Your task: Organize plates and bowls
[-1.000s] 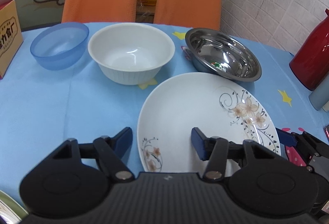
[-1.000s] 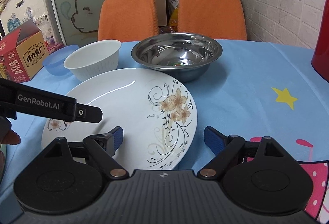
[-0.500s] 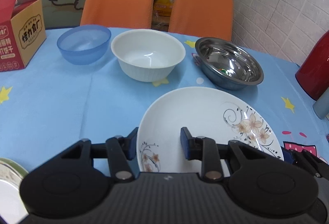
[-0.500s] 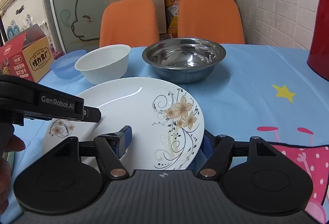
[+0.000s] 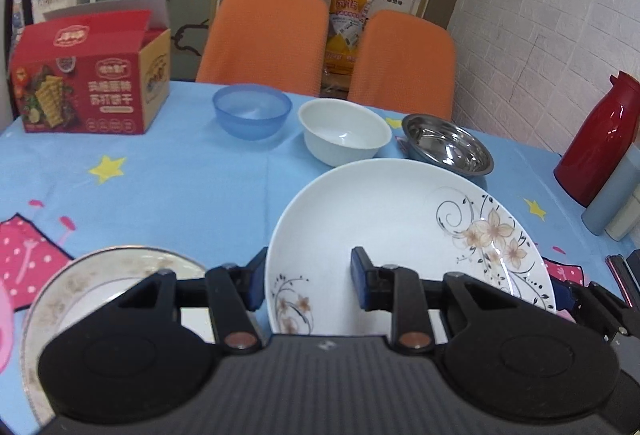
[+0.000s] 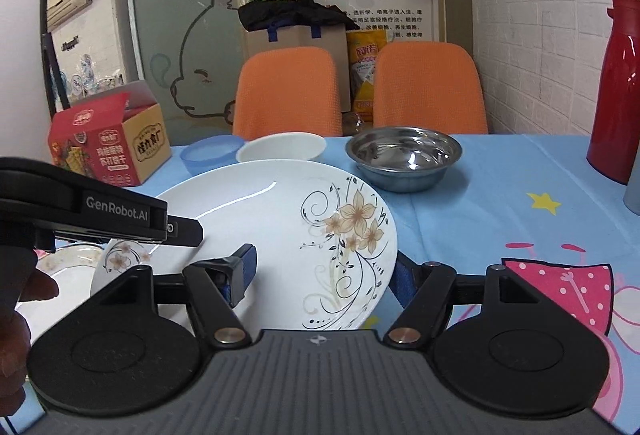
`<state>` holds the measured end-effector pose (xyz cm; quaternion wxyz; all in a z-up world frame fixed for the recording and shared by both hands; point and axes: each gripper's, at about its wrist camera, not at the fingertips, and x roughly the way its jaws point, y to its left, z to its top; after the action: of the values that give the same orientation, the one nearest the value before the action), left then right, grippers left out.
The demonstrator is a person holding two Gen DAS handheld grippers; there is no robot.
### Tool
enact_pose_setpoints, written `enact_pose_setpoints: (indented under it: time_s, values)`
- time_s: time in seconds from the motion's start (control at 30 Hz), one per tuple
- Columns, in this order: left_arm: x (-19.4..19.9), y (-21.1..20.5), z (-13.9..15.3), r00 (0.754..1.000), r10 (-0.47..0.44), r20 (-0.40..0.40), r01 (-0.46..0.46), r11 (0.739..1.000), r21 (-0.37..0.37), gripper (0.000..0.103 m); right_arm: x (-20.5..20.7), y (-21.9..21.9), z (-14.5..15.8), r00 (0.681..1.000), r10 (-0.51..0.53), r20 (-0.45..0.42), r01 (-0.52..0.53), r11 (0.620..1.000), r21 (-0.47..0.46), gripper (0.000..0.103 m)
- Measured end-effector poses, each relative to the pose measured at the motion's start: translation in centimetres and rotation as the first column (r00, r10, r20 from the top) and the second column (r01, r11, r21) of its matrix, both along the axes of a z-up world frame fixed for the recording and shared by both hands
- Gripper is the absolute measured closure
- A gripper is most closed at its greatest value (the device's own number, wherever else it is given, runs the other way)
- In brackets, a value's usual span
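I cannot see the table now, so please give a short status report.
Left gripper and right gripper both shut on floral plate, raised and tilted. Speckled plate waits beside. Nothing blocking.

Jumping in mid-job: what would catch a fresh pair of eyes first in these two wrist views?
The big white floral plate fills the foreground, held off the blue tablecloth with the left gripper and the right gripper each straddling its near rim. Behind it stand a blue bowl, a white bowl and a steel bowl in a row. A second plate lies at lower left.
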<state>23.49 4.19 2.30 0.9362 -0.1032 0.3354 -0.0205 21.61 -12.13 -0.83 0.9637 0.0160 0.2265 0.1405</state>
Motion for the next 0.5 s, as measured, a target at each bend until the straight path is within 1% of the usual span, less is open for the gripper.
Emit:
enact_pose_setpoints:
  time_s: [0.13, 0.27, 0.37, 0.5]
  values:
    - [-3.3, 3.8, 0.3, 0.998, 0.067, 0.012, -0.067, 0.997, 0.023, 0.075, -1.6, 3.4, 0.4, 0.998, 0.069, 0.015, -0.069, 0.997, 0.019, 0.0]
    - [-6.0, 7.8, -0.2, 0.99, 0.141, -0.001, -0.141, 0.989, 0.049, 0.074, -2.8, 7.2, -0.1, 0.99, 0.144, 0.005, -0.144, 0.989, 0.027, 0.0]
    - [-7.5, 10.1, -0.8, 0.982, 0.187, -0.001, -0.186, 0.981, 0.063, 0.074, -3.3, 9.9, -1.0, 0.98, 0.197, -0.023, -0.196, 0.98, 0.027, 0.0]
    - [-8.3, 12.3, -1.9, 0.974, 0.226, -0.007, -0.225, 0.973, 0.05, 0.073, -3.9, 12.7, -1.8, 0.969, 0.24, -0.049, -0.241, 0.971, -0.003, 0.0]
